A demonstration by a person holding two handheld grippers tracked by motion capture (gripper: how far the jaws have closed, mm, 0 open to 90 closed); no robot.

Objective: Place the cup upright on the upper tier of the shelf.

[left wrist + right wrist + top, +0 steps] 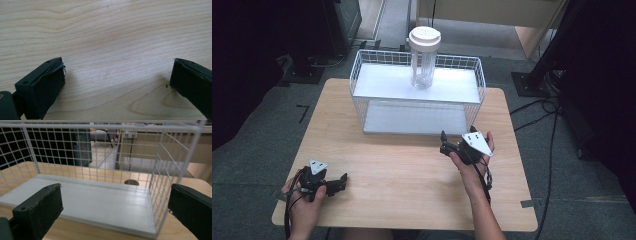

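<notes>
A clear plastic jar (424, 57) with a white lid stands upright on the top board of a white wire rack (362, 70) at the back of the wooden table (402, 175). My left gripper (341, 183) rests low at the table's front left, held by a hand. In the left gripper view it (117, 75) is open over bare wood. My right gripper (445, 144) hovers just in front of the rack's right end, open and empty. In the right gripper view it (115, 205) faces the rack's lower shelf board (100, 202), which has nothing on it.
The rack's right wire wall (165, 182) stands close to my right jaw. Cables (542, 107) lie on the grey floor to the right of the table. Dark furniture flanks both sides. Open wood lies between the two grippers.
</notes>
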